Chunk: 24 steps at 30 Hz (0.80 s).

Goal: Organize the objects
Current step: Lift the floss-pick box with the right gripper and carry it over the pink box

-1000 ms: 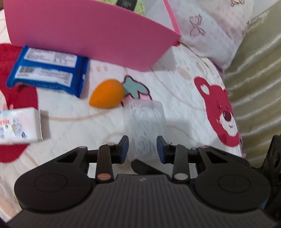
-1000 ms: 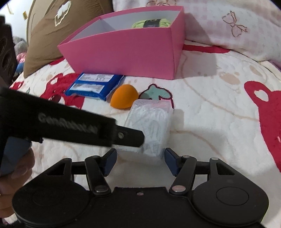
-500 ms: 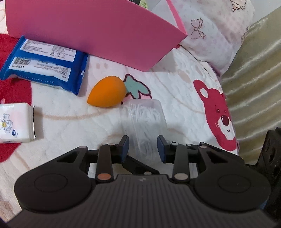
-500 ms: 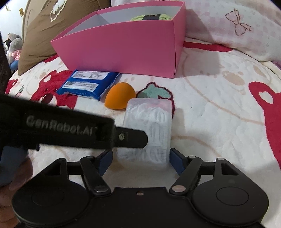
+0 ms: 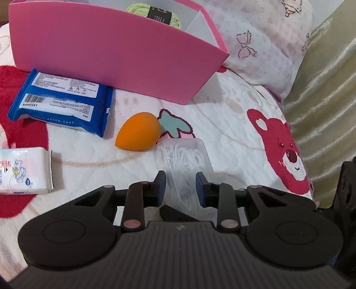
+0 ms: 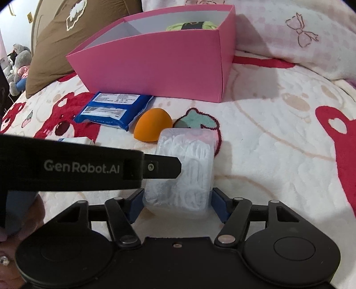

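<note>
A clear plastic box of white swabs (image 5: 184,160) (image 6: 189,169) lies on the bear-print blanket, next to an orange egg-shaped sponge (image 5: 139,131) (image 6: 152,127). The near end of the box sits between the jaws of my right gripper (image 6: 178,204). Those jaws are closing, and their blue pads touch both sides of the box. My left gripper (image 5: 180,185) is shut and grips nothing. It hovers over the box, and one of its black fingers (image 6: 164,166) lies across the top of the box. The pink box (image 5: 111,51) (image 6: 155,66) stands behind, holding green yarn (image 5: 155,13).
A blue wipes pack (image 5: 62,102) (image 6: 113,110) lies in front of the pink box, and a white tissue pack (image 5: 24,171) is at the left. A brown pillow (image 6: 55,33), a pink-dotted pillow (image 5: 255,33) and an olive cushion (image 5: 322,89) border the blanket. A hand (image 6: 13,222) shows at the lower left.
My right gripper has moved forward so that the clear box now sits between its jaws, which widened and then narrowed. My left gripper has tilted up slightly and its jaws have narrowed a little.
</note>
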Available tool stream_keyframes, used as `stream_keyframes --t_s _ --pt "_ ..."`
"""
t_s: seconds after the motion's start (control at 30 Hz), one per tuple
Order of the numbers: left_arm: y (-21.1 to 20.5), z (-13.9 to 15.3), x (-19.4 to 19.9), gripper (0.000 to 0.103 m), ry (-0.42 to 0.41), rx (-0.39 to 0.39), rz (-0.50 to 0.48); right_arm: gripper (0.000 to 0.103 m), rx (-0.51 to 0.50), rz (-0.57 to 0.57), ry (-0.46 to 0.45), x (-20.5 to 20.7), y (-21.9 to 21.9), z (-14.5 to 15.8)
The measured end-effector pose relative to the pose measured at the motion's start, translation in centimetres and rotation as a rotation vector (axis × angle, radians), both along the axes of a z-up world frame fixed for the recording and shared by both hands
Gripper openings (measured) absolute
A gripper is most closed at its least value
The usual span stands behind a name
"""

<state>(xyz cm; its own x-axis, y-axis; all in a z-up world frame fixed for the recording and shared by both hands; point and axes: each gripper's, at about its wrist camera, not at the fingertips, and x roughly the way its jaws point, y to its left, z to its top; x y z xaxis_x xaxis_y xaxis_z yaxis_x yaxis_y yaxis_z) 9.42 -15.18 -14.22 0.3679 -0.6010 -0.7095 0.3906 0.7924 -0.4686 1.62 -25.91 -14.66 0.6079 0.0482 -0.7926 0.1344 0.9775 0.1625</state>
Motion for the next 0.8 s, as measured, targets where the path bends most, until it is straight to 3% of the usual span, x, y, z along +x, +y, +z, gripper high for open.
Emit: stream_keyframes --t_s 0.13,0.43,0.8 --pt "0.3 -0.4 0.0 0.029 0.021 -0.019 0.038 0.069 -0.046 0.003 0.006 0.4 0.6 -0.4" --pt "2.3 0.7 -0.8 0.03 0.043 -0.041 0.026 0.069 -0.016 -0.009 -0.012 -0.6 1.3 0.9" --pt "3.8 2.9 -1.3 0.031 0.013 -0.043 -0.02 0.069 0.118 -0.066 -0.03 -1.5 1.3 2.4"
